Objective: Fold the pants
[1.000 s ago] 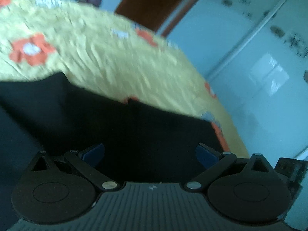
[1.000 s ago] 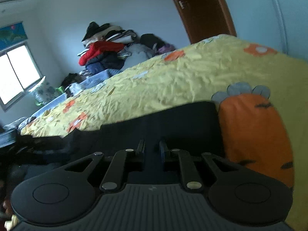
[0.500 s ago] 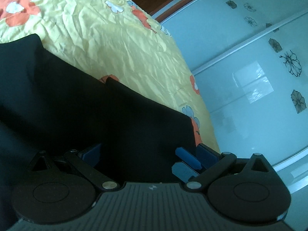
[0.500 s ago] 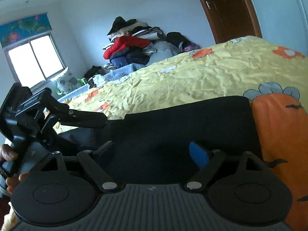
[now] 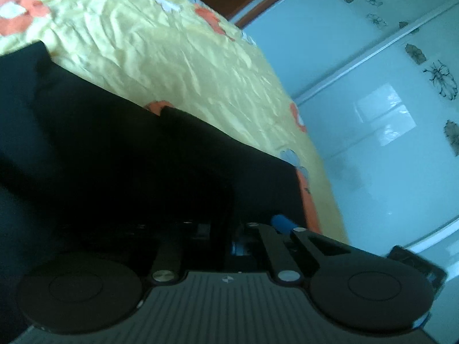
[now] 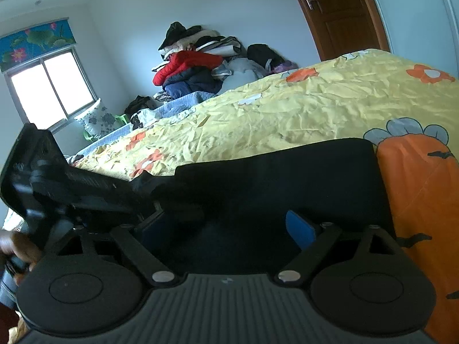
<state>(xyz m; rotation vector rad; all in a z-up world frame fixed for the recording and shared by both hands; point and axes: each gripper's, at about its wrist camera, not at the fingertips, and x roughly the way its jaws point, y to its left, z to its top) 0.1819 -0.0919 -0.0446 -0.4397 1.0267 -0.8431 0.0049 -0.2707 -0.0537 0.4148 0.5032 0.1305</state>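
Lower centre, we see the left tongs (image 5: 226, 229) just clenched on the black pants (image 5: 120, 154). Right tongs (image 6: 229, 226) just released, spread wide over the pants on the yellow bed (image 6: 301, 109).

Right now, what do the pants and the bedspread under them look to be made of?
Pants: black matte cloth, apparently a smooth soft weave; no sheen, limp folded edges. Bedspread: thin yellow printed fabric, possibly cotton; fine crinkles all over and a faint sheen.

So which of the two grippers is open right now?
The right gripper: its blue pads stand wide apart over the black pants, nothing pressed between them. The left gripper has just closed, fingers drawn together at the pants' edge.
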